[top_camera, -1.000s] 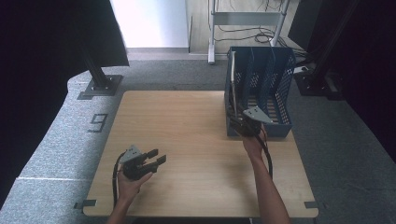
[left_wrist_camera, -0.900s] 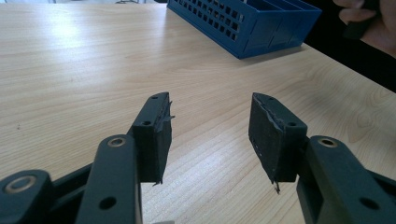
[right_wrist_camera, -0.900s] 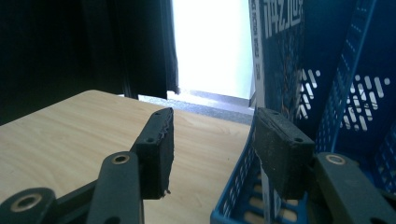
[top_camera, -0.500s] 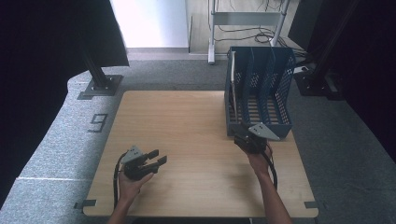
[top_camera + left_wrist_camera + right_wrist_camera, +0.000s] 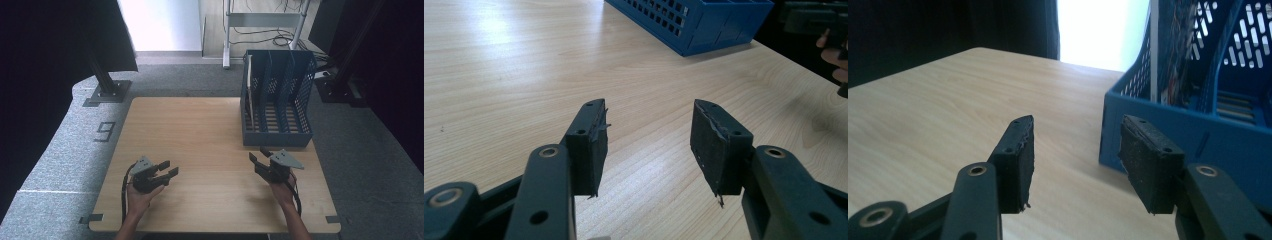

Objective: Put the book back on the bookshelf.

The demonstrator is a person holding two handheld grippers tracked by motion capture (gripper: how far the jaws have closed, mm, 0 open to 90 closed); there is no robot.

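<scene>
My left gripper rests low at the near left of the wooden table, jaws apart, nothing between them. My right gripper sits at the near right, jaws likewise parted and empty, just short of the blue file rack. A white sheet stands in the rack's leftmost slot. On the floor beyond the table's left edge, the marking reads "9"
</scene>
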